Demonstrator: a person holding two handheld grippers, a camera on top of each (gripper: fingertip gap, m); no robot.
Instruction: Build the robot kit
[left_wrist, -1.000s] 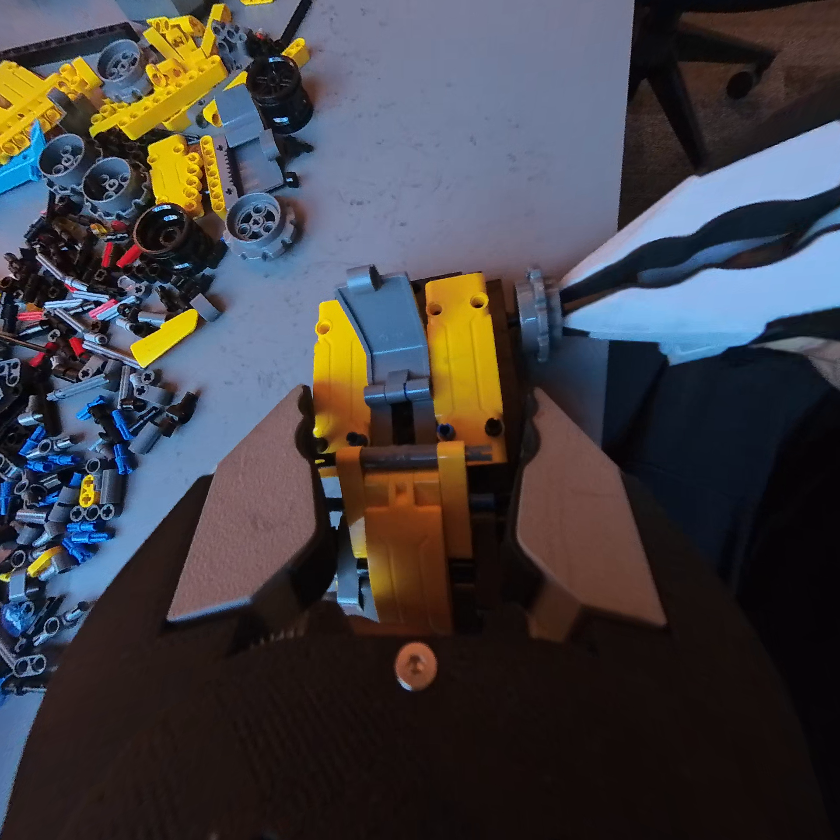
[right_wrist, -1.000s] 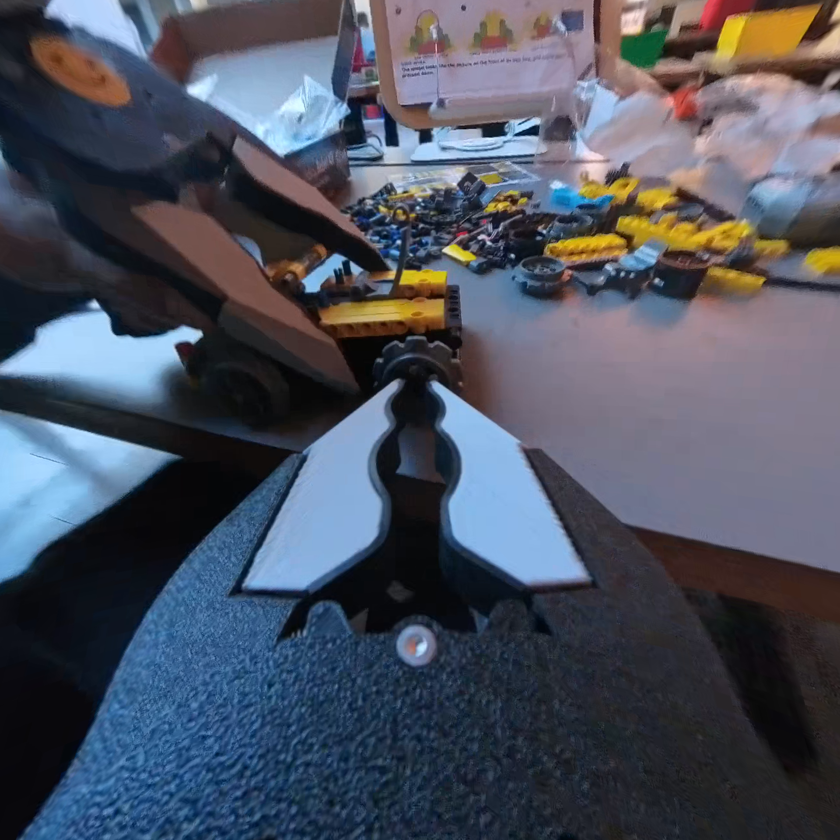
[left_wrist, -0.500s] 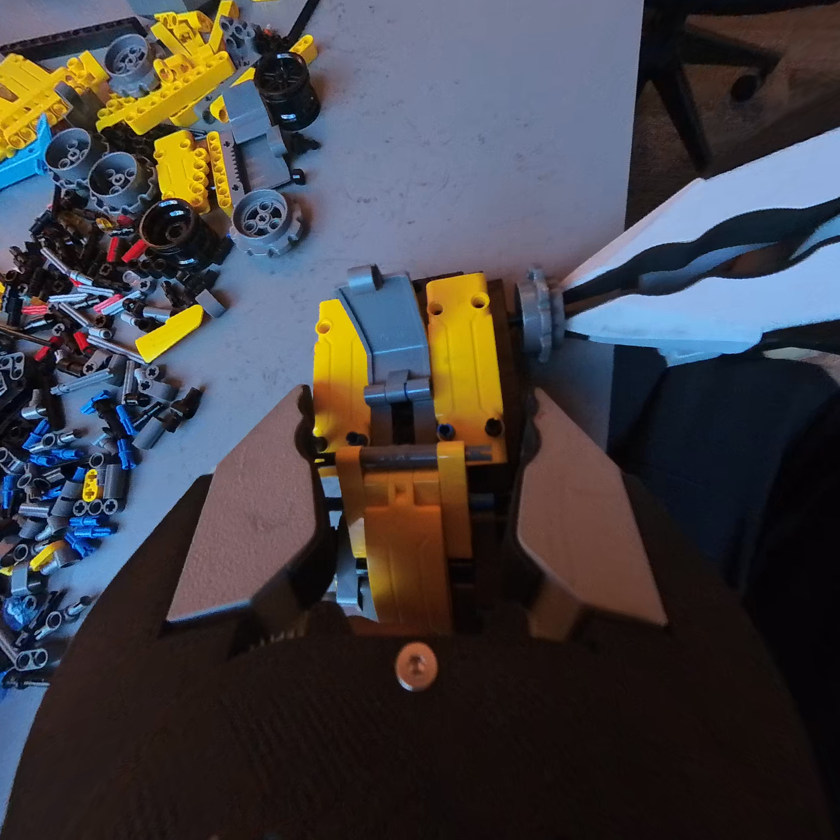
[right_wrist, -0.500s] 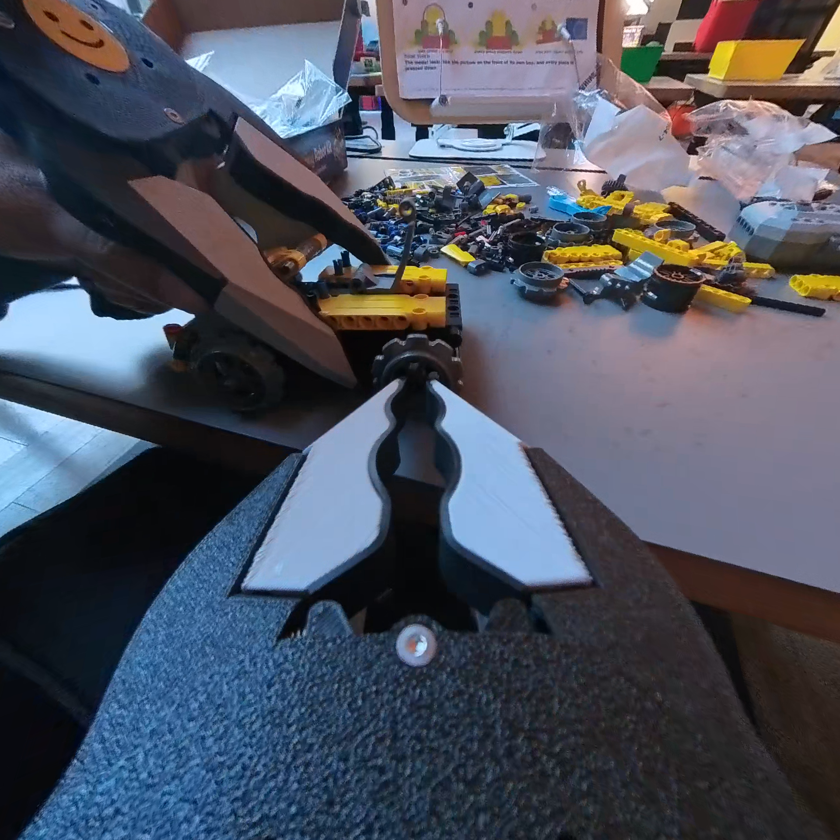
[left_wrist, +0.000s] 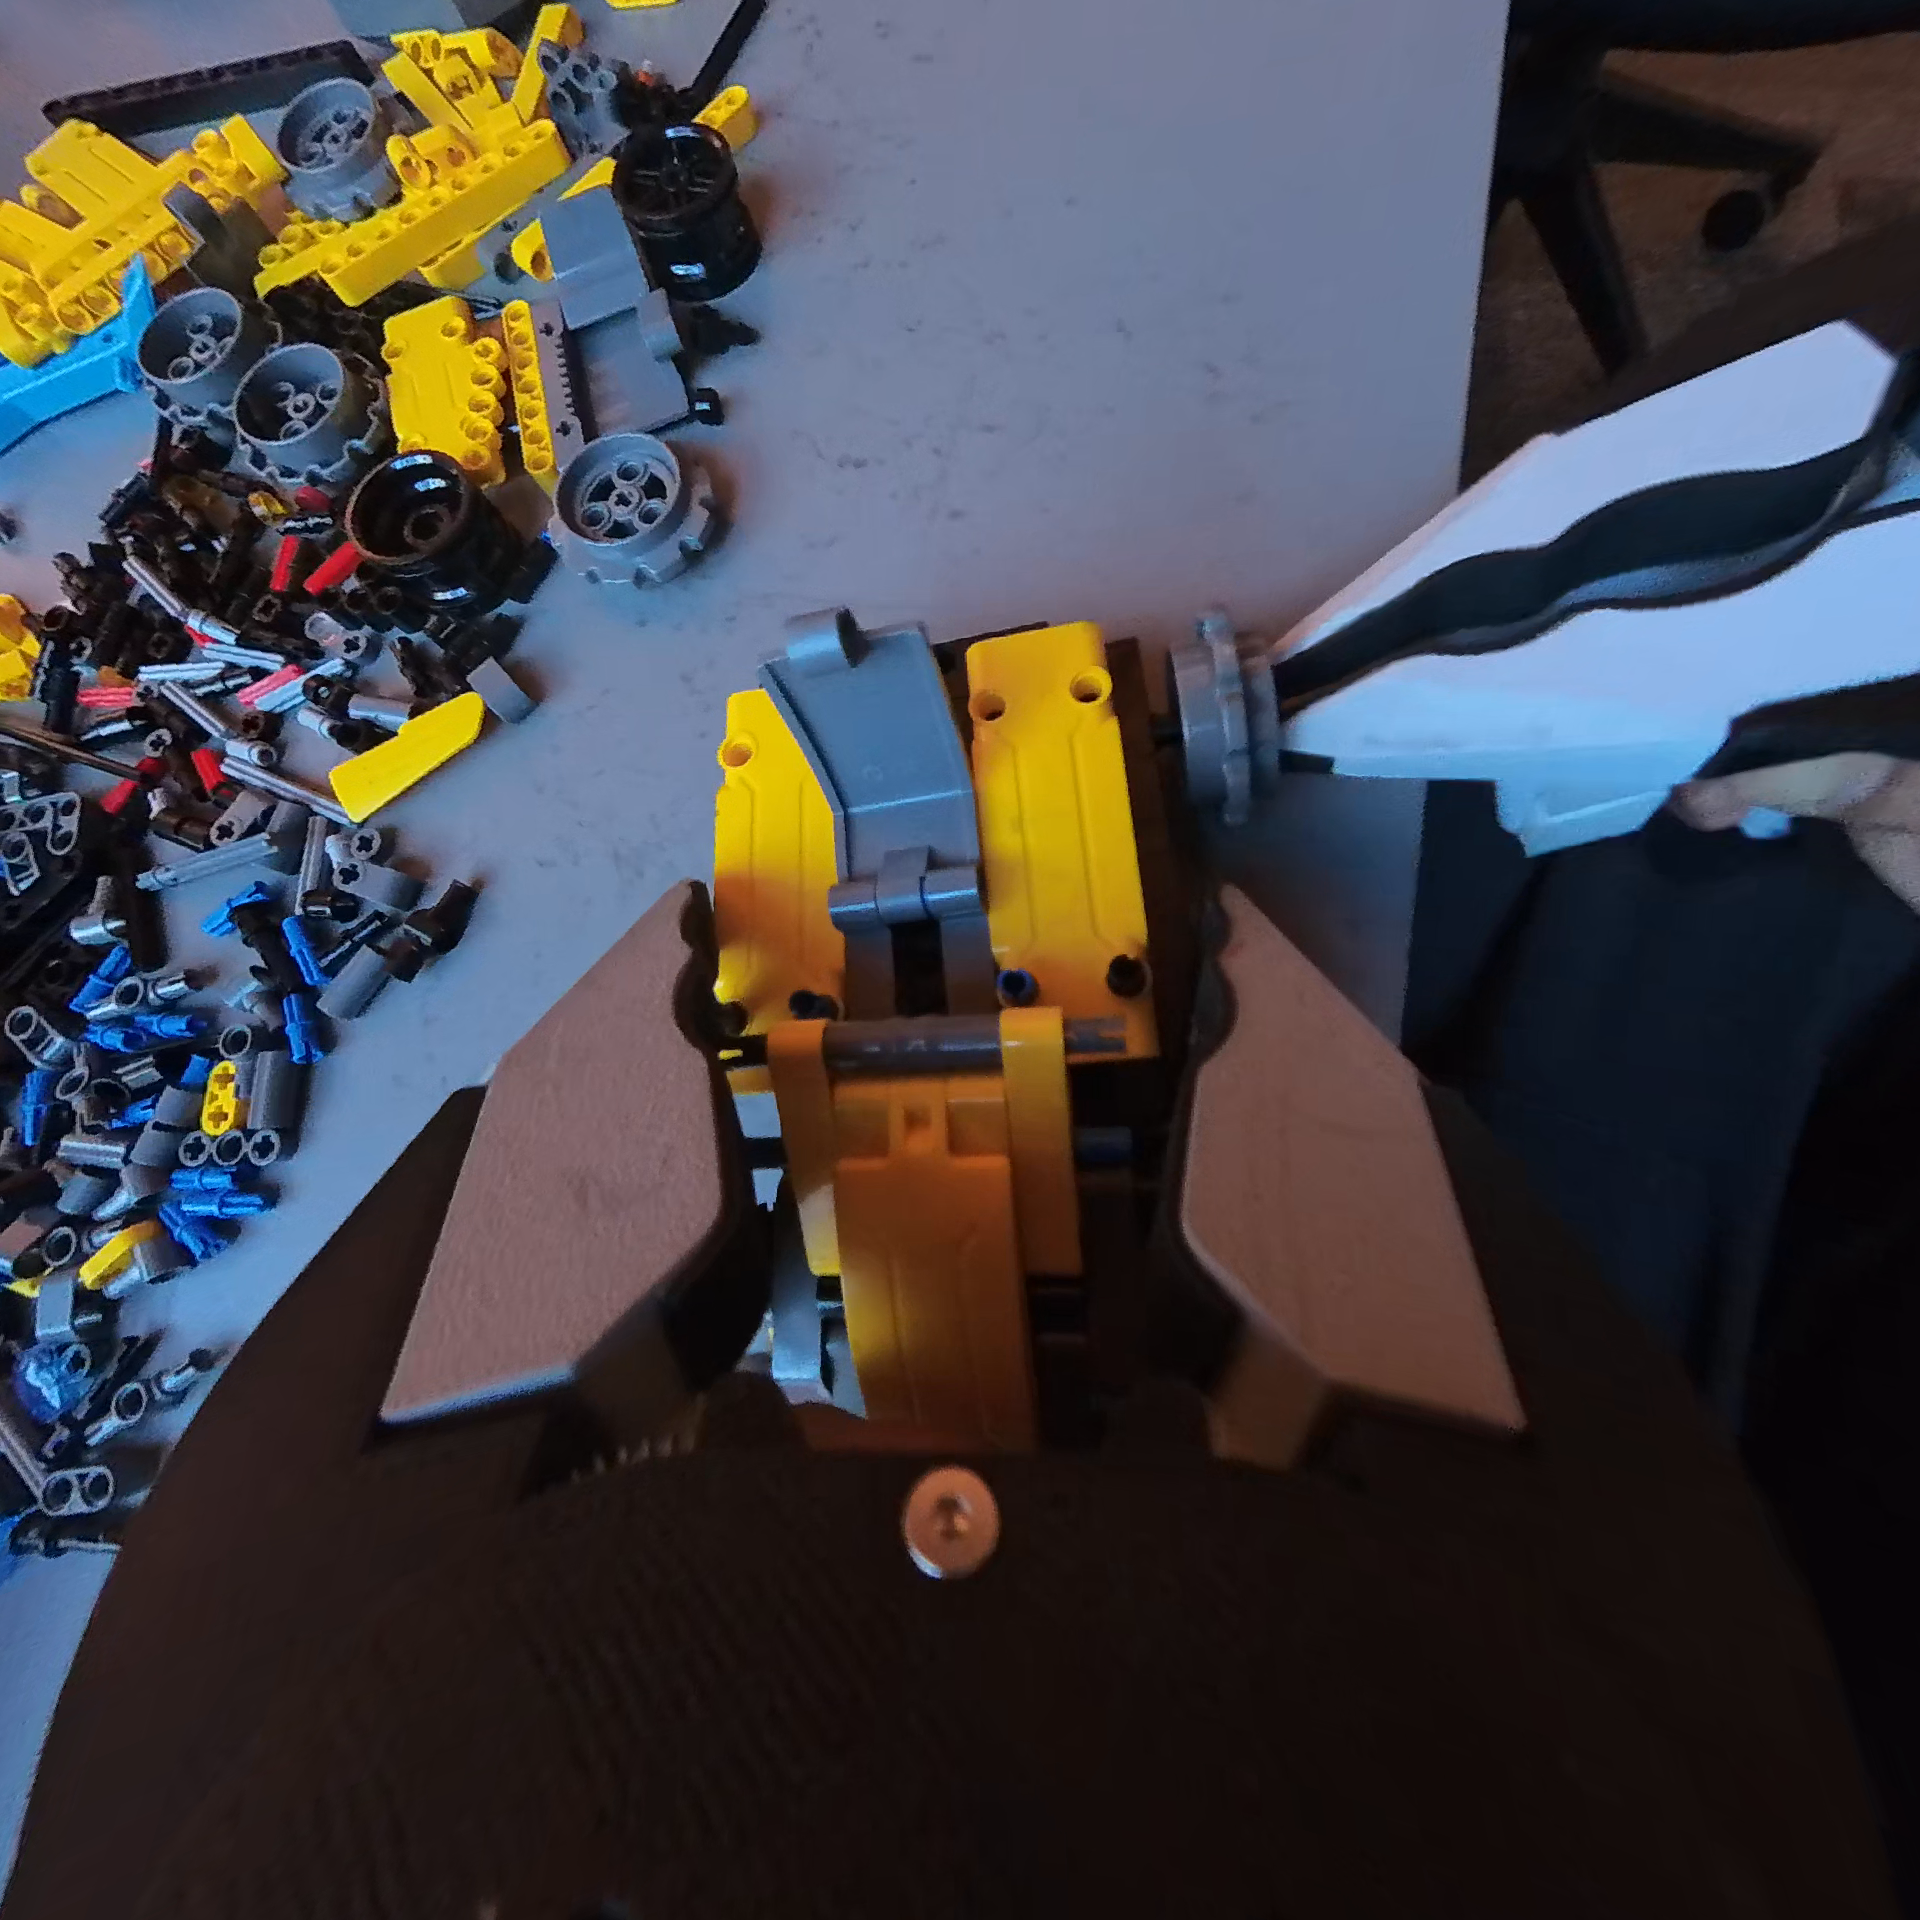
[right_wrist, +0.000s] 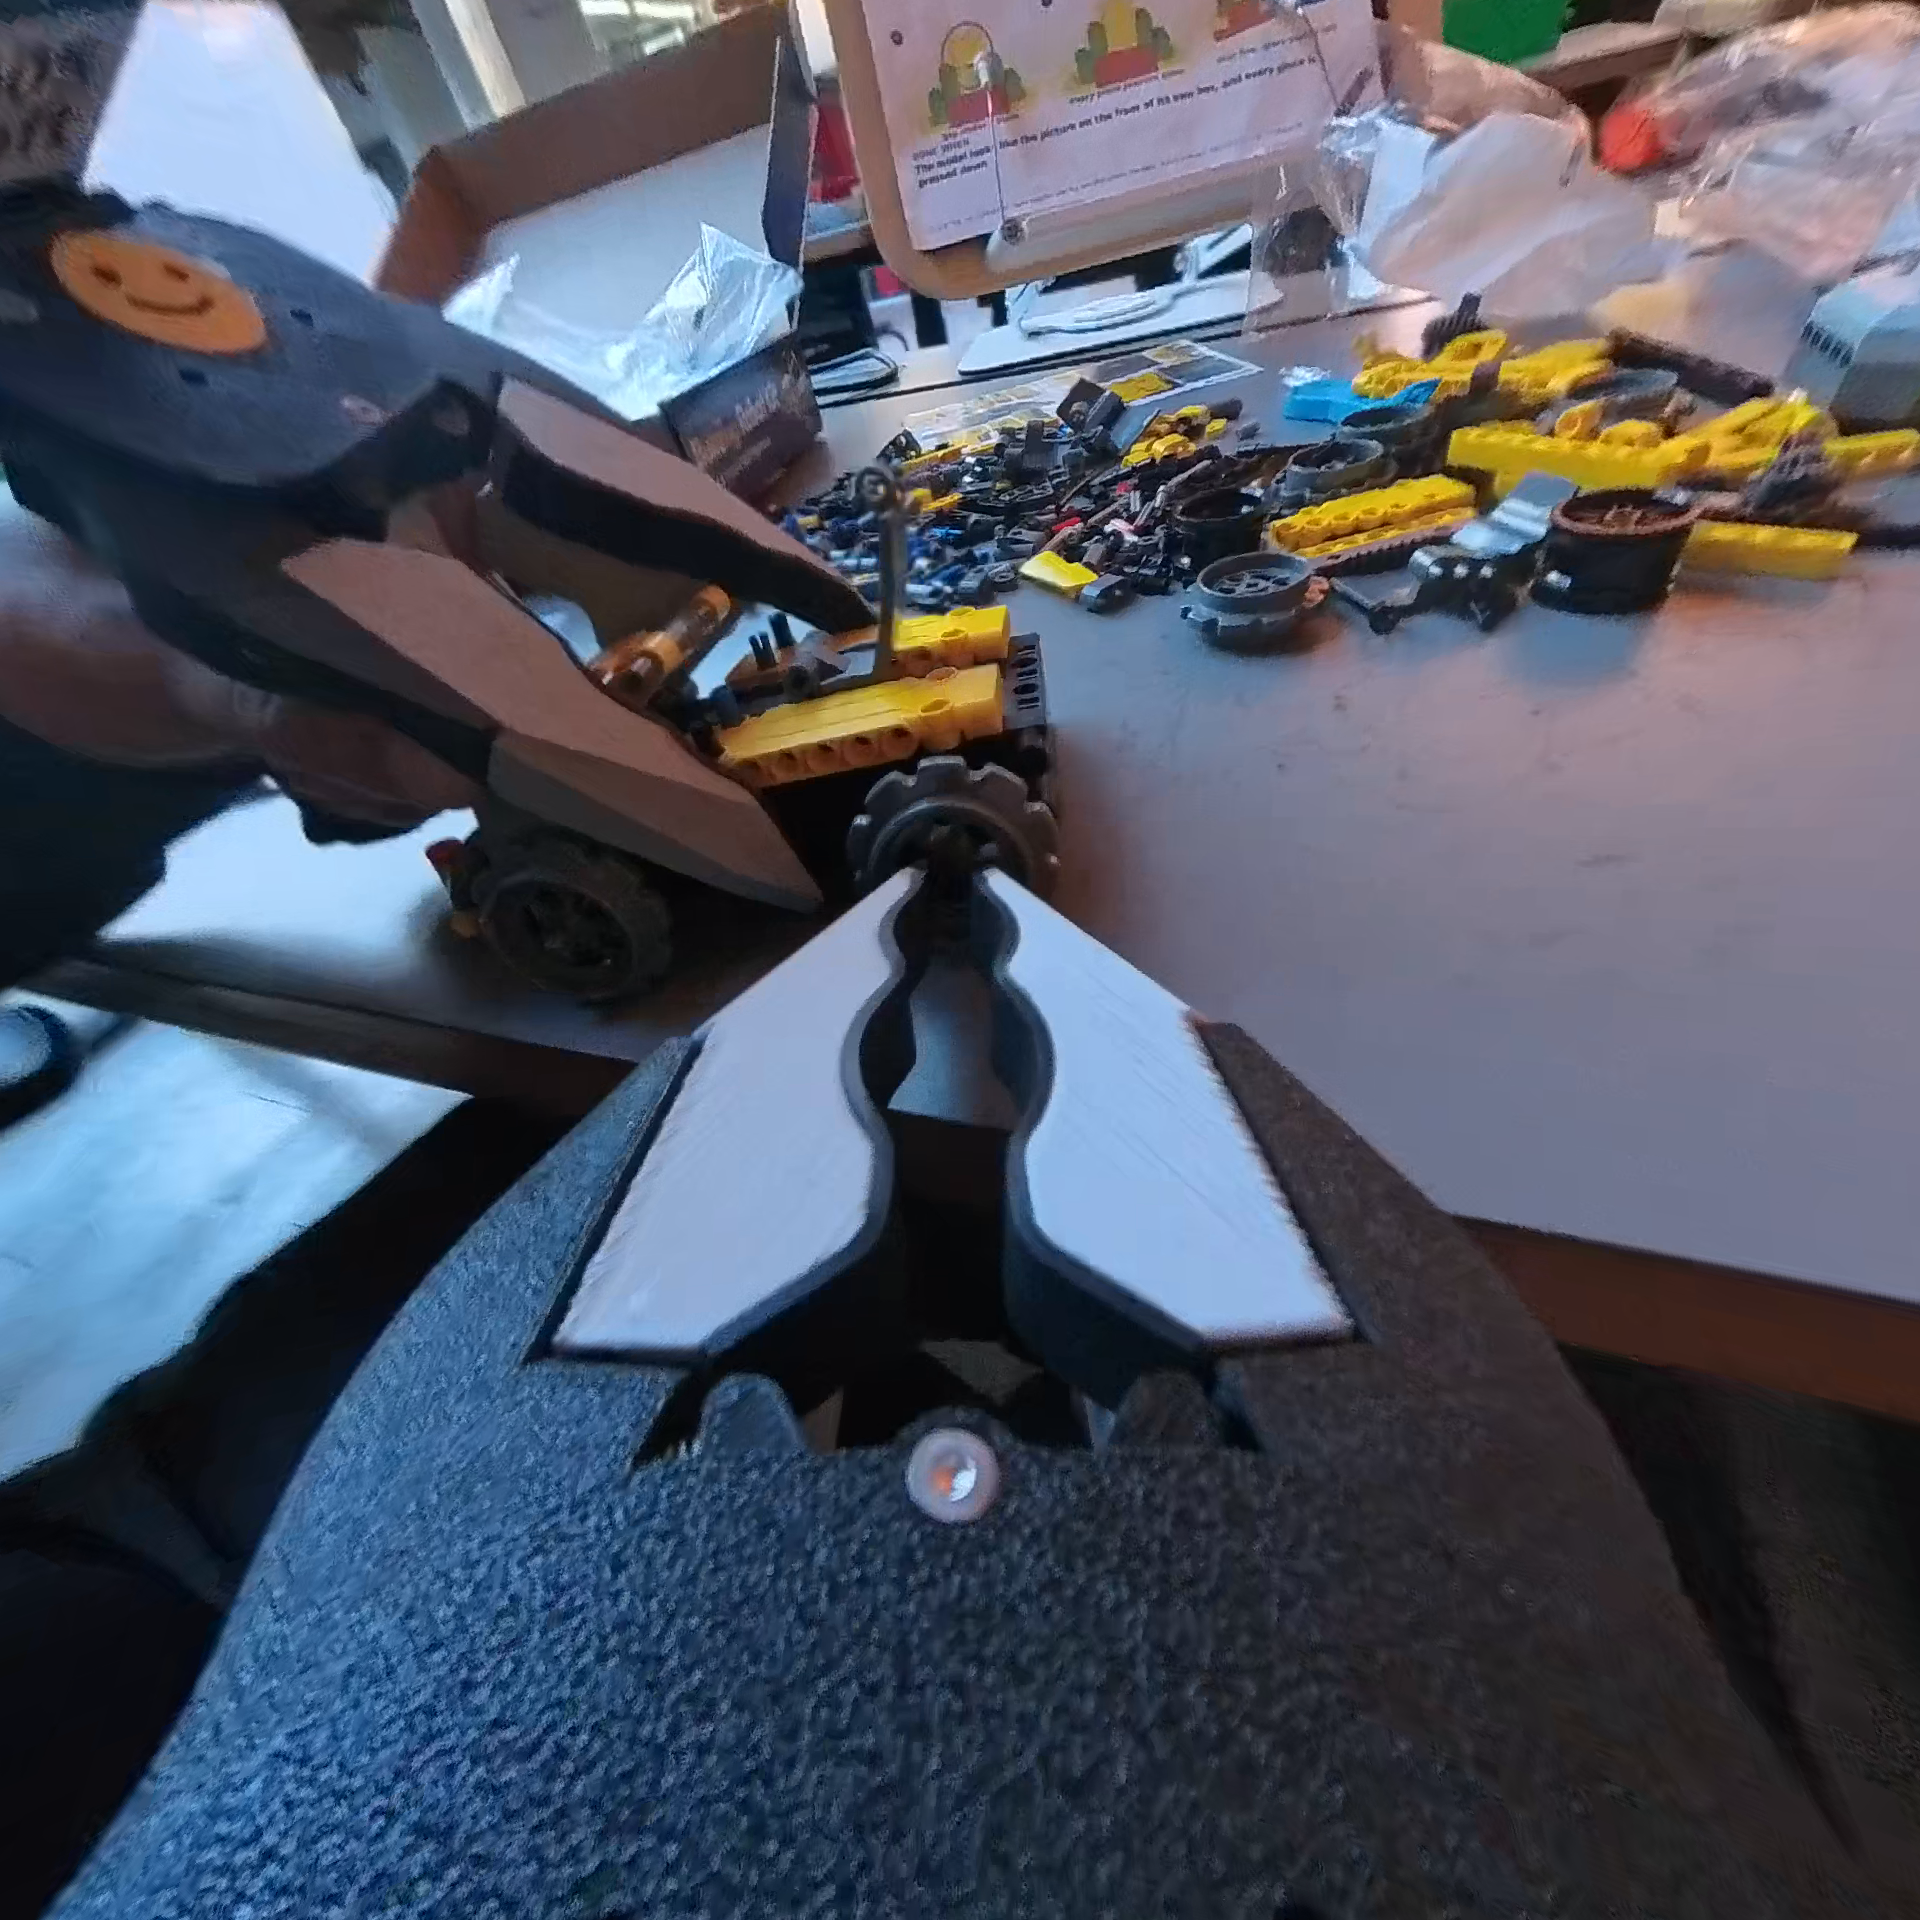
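Observation:
A yellow, grey and black brick vehicle model (left_wrist: 1049, 790) stands at the near edge of the grey table (left_wrist: 1091, 312). My left gripper (left_wrist: 961, 914) is shut on the model's body, one finger on each side. A grey toothed hub (left_wrist: 1221, 717) sits on the model's right side. My right gripper (right_wrist: 948, 883) is shut on the small black axle pin at the middle of that hub (right_wrist: 951, 821). The right gripper also shows in the left wrist view (left_wrist: 1283, 717). The left gripper shows in the right wrist view (right_wrist: 831, 758) over the model (right_wrist: 862, 717), which has a black wheel (right_wrist: 566, 914).
A heap of loose yellow, grey, black and blue parts (left_wrist: 208, 727) covers the table's left, with loose wheels (left_wrist: 629, 509). At the back are a cardboard box (right_wrist: 582, 177), a printed sheet (right_wrist: 1091, 94) and plastic bags (right_wrist: 1507, 187). The table edge (right_wrist: 1558, 1257) is close below.
Both grippers keep their hold. The model, hub and both grippers have shifted only slightly.

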